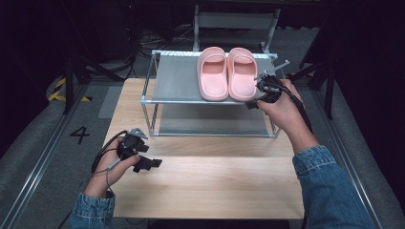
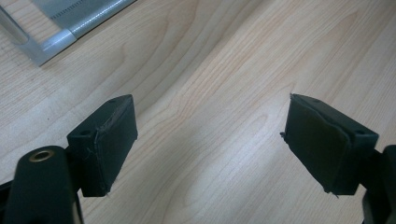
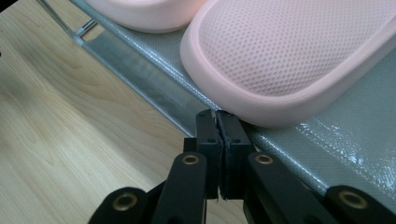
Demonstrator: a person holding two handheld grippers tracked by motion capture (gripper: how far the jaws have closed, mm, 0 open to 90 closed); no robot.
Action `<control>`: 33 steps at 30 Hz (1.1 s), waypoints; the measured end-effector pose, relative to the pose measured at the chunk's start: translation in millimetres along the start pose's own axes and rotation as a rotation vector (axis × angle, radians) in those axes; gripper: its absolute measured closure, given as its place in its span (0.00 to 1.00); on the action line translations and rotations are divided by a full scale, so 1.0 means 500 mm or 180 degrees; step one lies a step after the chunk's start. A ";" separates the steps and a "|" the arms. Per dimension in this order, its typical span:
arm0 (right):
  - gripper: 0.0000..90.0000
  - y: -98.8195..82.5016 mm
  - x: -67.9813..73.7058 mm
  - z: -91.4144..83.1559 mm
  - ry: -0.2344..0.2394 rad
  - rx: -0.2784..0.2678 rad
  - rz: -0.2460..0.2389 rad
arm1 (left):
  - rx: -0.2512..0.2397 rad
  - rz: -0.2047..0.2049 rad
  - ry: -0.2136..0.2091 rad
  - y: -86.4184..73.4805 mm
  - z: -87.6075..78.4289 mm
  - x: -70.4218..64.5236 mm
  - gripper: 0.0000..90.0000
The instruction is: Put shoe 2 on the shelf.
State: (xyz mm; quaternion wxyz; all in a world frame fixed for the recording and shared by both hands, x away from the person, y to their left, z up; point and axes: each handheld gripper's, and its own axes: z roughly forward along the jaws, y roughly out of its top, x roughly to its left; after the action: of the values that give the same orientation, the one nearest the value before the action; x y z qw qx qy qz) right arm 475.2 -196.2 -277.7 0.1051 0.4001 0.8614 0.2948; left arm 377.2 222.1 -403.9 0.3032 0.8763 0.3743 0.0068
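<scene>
I see my right tool (image 3: pixel 218 122) clenched empty by the pale pink foam slippers (image 1: pixel 227 73) on the grey metal rack (image 1: pixel 176 81); my left tool (image 2: pixel 208 140) hangs released over the light wooden surface (image 1: pixel 210 186).

A light wooden table (image 1: pixel 205 186) stands on grey carpeted floor (image 1: pixel 43 148) in a dimly lit workspace, its surroundings falling into darkness on both sides. A black numeral 4 (image 1: pixel 79 134) is marked on the floor to the table's left, near yellow-and-black hazard tape (image 1: pixel 59 89). Metal rails (image 1: pixel 28 183) run along the floor beside the table. Behind it, cables (image 1: pixel 157 40) trail across the floor around a grey metal frame (image 1: pixel 236 21).
</scene>
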 end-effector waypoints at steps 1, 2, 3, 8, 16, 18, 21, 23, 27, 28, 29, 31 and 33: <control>0.96 -0.001 0.000 0.001 0.0018 -0.0015 0.0020 | -0.0003 -0.0005 -0.0001 0.000 0.000 0.000 0.20; 0.93 -0.003 0.000 0.000 0.0037 -0.0033 0.0027 | -0.0002 -0.0011 0.0001 0.001 0.000 0.000 0.20; 0.92 -0.005 0.002 -0.002 0.0034 -0.0040 0.0033 | -0.0010 0.0002 0.0004 0.001 0.001 0.001 0.20; 0.88 -0.014 0.008 -0.032 0.0084 -0.0193 0.0030 | -0.0004 0.0004 -0.0001 0.003 0.002 0.000 0.20; 0.83 -0.038 0.013 -0.075 0.0101 -0.0294 -0.0035 | -0.0005 -0.0013 0.0012 0.001 0.000 0.002 0.20; 0.82 -0.045 0.015 -0.085 0.0109 -0.0314 -0.0060 | -0.0010 -0.0023 -0.0008 0.000 -0.002 0.002 0.20; 0.81 -0.060 0.019 -0.098 0.0114 -0.0319 -0.0099 | -0.0016 -0.0010 0.0024 -0.003 -0.007 0.004 0.20; 0.78 -0.070 0.019 -0.106 0.0111 -0.0323 -0.0120 | -0.0018 -0.0016 0.0022 -0.007 -0.011 0.004 0.20; 0.74 -0.085 0.014 -0.118 0.0085 -0.0346 -0.0156 | 0.0003 -0.0013 0.0045 -0.011 -0.019 0.002 0.20; 0.73 -0.090 0.013 -0.122 0.0092 -0.0344 -0.0143 | 0.0007 0.0003 0.0066 -0.011 -0.022 0.002 0.20; 0.72 -0.095 0.010 -0.126 0.0084 -0.0356 -0.0137 | 0.0000 -0.0007 0.0071 -0.011 -0.024 0.001 0.20; 0.70 -0.104 0.006 -0.132 0.0067 -0.0363 -0.0127 | 0.0001 0.0000 0.0094 -0.013 -0.028 0.000 0.20; 0.69 -0.115 0.002 -0.139 0.0054 -0.0353 -0.0123 | 0.0004 0.0002 0.0092 -0.015 -0.031 -0.002 0.20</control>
State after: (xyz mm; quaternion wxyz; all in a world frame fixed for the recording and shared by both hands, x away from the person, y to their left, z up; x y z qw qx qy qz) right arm 409.5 -254.1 -255.9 0.1254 0.3745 0.8521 0.3434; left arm 368.1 233.6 -395.2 0.2973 0.8764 0.3784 0.0193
